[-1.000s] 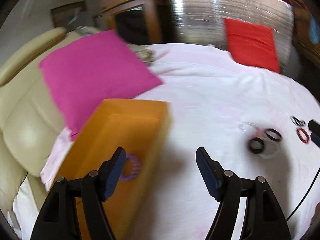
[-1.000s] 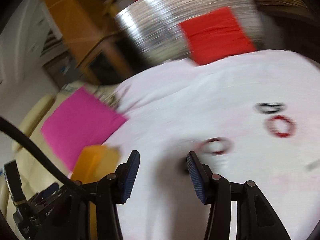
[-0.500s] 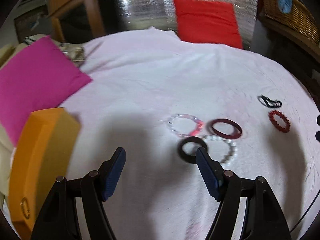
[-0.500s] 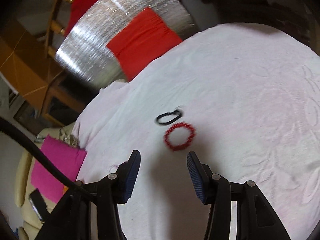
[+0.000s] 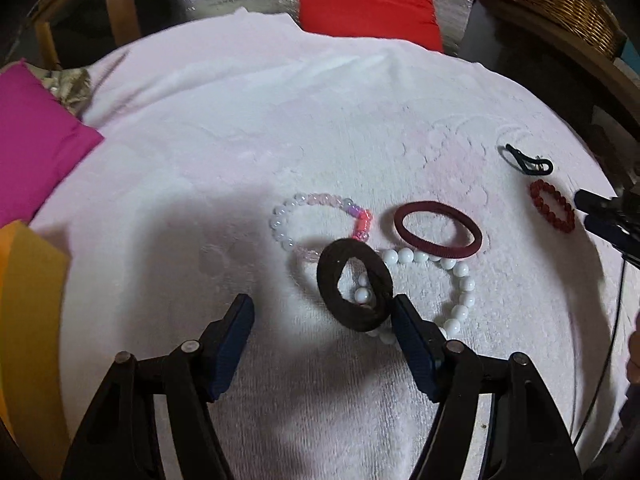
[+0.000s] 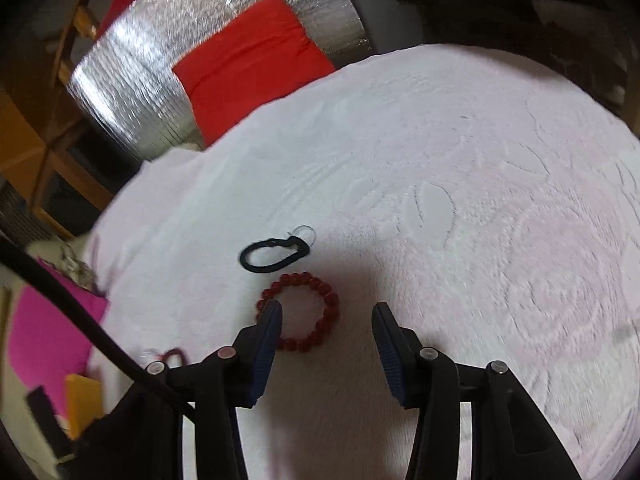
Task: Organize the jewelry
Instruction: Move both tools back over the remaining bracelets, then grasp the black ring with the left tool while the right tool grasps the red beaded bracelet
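So the left gripper [image 5: 322, 312] hangs over the pale pink towel [image 5: 280, 120], jaws closing with nothing between them yet. The thick dark brown fabric ring [image 5: 354, 285] sits just beside its right pad, long axis running from far-left to near-right, overlapping the white bead bracelet [image 5: 460, 280]. The right gripper [image 6: 327, 318] is closing too, still empty, its left pad over the edge of the round red bead bracelet [image 6: 316, 308]. The thin black hair tie [image 6: 274, 255], stretched sideways, lies just beyond.
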Motion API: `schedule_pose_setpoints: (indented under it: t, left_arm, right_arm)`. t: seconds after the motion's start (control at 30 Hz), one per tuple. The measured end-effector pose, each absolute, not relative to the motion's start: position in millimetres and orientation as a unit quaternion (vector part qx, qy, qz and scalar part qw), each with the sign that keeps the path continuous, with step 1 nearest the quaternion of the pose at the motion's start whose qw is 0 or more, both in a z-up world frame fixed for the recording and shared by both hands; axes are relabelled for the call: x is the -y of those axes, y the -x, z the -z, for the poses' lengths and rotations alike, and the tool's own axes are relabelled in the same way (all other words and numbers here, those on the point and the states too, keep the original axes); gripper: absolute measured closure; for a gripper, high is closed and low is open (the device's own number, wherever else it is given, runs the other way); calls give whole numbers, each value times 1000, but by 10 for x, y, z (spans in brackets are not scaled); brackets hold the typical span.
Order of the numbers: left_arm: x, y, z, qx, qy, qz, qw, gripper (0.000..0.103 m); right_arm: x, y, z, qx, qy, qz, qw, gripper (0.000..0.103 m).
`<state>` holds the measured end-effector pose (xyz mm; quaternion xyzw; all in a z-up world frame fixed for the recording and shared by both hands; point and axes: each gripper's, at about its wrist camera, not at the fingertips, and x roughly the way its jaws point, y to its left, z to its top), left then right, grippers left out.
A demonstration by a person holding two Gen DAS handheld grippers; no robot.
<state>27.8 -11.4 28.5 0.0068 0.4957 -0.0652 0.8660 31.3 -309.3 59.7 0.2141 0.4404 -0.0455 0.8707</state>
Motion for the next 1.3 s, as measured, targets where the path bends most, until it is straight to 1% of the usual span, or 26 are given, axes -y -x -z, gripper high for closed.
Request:
schedule_pose_setpoints:
  t: [0.07,0.1,0.13,0.17,0.2,0.27,0.3,0.4,0.63,0.77,0.87,1.03,1.07,1.1,1.17,1.2,1.3]
  left_arm:
    - [133,-313,-270,-495,-8,74,866,37]
    - [134,-324,-271,-494,-9,79,866,43]
    - [129,-341,-271,-494,-7,83,866,47]
    - [121,-350,-275,-494,-3,87,865,57]
    - [112,-354,-283,-494,0,89,865,63]
    - [89,-361,-297,-492,6,90,866,67]
    - [80,-358,-313,-491,8,92,866,71]
    - [52,-322,-398,-483,14,100,870,78]
    - [-22,-130,-561,-466,-7,102,879,78]
    - [-135,-44,-587,-462,-10,94,882,86]
    - [-215,-20,-571,-464,-10,86,882,87]
    - [-246,-82,-545,-467,-2,76,881,86]
    - [-226,-86,-544,-468,0,81,880,78]
    - [-206,-85,-543,-470,1,85,878,59]
    - [-114,-89,-530,-467,-1,91,880,40]
    - [-43,-108,-509,-467,-7,92,880,38]
    - [100,-188,-411,-481,-7,108,870,38]
  right_arm:
    - [3028,-376,-557,-442,-187,56,876,54]
    - [3003,-407,-532,-443,-172,63,878,55]
    - [2988,-428,-513,-443,-160,69,880,64]
    - [2968,-456,-490,-443,-144,77,881,73]
    - [2945,-476,-470,-443,-128,85,883,77]
    - [2906,-487,-458,-439,-107,93,888,88]
    - [2880,-482,-462,-437,-98,94,889,91]
    - [2823,-443,-502,-434,-89,84,892,92]
    - [2810,-285,-663,-429,-138,27,892,93]
    - [2697,-185,-753,-427,-174,-18,887,93]
    - [2609,-87,-806,-427,-194,-43,882,93]
    - [2490,20,-862,-424,-210,-63,879,93]
    - [2474,14,-861,-424,-207,-61,880,93]
    - [2466,-1,-852,-425,-205,-58,880,93]
    - [2480,-31,-818,-430,-207,-54,877,92]
    - [2490,-56,-789,-433,-211,-51,875,93]
    - [2541,-87,-738,-440,-220,-48,869,92]
